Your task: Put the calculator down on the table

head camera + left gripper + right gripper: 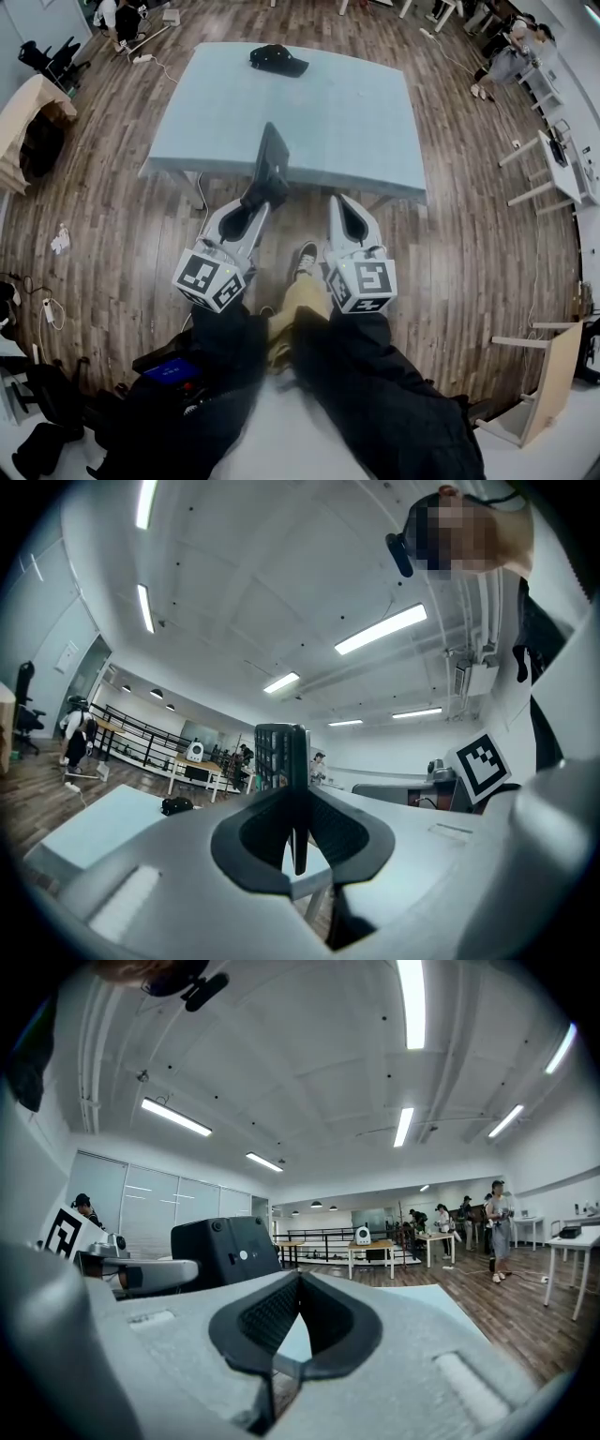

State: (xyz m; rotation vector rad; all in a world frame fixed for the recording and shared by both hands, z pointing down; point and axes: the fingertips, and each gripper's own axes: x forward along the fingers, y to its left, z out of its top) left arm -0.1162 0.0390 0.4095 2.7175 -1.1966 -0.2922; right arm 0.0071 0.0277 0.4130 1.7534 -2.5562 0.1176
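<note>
A black calculator stands on edge over the near edge of the pale blue table, with my left gripper shut on its lower end. In the left gripper view the calculator rises upright between the pads, keys facing left, with the table below and to the left. My right gripper hovers just short of the table's near edge, to the right of the left one, shut and holding nothing. In the right gripper view its tips meet, and the calculator's back shows to the left.
A black cap lies near the table's far edge. My legs and a shoe are below the grippers. White desks and a person stand at the right, a wooden frame at the lower right, and cables on the floor at the left.
</note>
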